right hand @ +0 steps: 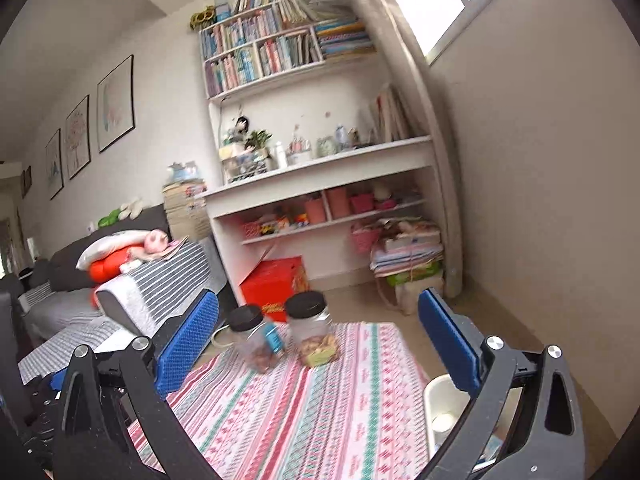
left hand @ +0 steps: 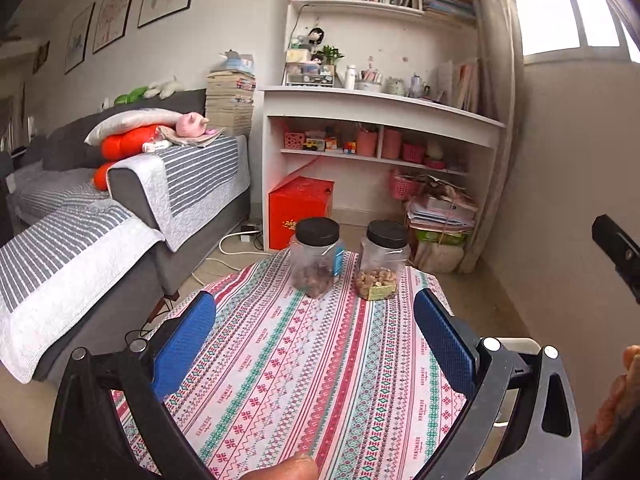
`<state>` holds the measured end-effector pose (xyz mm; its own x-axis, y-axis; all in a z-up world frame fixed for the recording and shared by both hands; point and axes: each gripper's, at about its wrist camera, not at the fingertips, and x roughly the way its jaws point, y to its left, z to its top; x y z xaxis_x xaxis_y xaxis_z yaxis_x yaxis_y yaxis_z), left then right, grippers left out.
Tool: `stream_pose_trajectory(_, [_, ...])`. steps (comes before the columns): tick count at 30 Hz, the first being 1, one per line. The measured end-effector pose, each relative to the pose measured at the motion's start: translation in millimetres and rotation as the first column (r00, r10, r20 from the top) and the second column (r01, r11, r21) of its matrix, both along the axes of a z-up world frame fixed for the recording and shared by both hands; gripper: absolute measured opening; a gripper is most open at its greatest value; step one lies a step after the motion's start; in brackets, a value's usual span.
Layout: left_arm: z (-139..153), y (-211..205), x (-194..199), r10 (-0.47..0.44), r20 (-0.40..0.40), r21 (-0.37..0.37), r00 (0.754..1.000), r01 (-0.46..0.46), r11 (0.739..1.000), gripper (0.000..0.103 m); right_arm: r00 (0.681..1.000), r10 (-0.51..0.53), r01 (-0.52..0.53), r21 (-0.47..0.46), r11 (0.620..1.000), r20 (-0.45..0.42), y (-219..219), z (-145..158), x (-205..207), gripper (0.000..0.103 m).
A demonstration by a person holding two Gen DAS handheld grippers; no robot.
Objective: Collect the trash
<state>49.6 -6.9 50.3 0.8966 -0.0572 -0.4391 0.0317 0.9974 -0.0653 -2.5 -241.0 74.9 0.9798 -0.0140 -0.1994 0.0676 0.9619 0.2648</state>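
Both two-finger claws hang wide open and empty above a small table (left hand: 304, 392) draped in a pink, green and white patterned cloth. The left gripper (left hand: 316, 344) spreads its blue-padded fingers (left hand: 182, 344) to the full, with nothing between them and neither pad touching the cloth; a fingertip of the person holding it (left hand: 288, 468) pokes in at the bottom edge of the left wrist view. The right gripper (right hand: 320, 344) stands just as wide, its blue pads (right hand: 450, 340) clear of everything, tilted so the room leans in its view.

At the far end of the table from the claws stand two clear plastic jars with black screw lids, side by side and upright, long axes vertical, lids up. The left-hand jar (left hand: 316, 258), bearing a blue label, holds dark brown nuts in its lower part; the right-hand jar (left hand: 382, 262) holds paler nuts and a green-yellow label. No loose scrap of trash can be made out on the cloth. A white plastic bin (right hand: 440, 412) sits just beside the table's near right corner, partly behind the right claw's finger; whether it holds anything cannot be told.

Beyond the table stand a red cardboard box (left hand: 298, 210), a white bookshelf unit (left hand: 380, 108) and a grey sofa with striped covers (left hand: 120, 208)
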Motion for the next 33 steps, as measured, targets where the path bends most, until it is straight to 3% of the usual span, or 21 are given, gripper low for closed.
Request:
stream_pose_trajectory(6, [-25.1,31.8,5.5,0.027,-0.075,-0.046,0.997,-0.031,0.998,0.096,0.992,0.065,-0.062,0.029,0.998,-0.111,30.0,-27.0,17.8,0.096])
stream_pose_trajectory(13, [-60.2,50.4,15.7,0.089,-0.166,-0.031,0.982,-0.096,0.995,0.096,0.980,0.025,-0.041,-0.079,0.996,-0.198,60.2,-58.3,40.1,0.096])
stream_pose_trajectory(24, [-69.6,62.7,19.0,0.174,-0.159,0.011,0.972,-0.175,0.985,0.096,0.968,-0.020,-0.028,-0.185,0.982,-0.251,86.2,-78.3,56.8,0.096])
stream_pose_trajectory(33, [-69.1,56.0,23.1,0.153,-0.166,0.017,0.974,-0.152,0.988,0.096,0.958,-0.053,-0.008,-0.212,0.977,-0.280,84.9,-85.5,59.6,0.096])
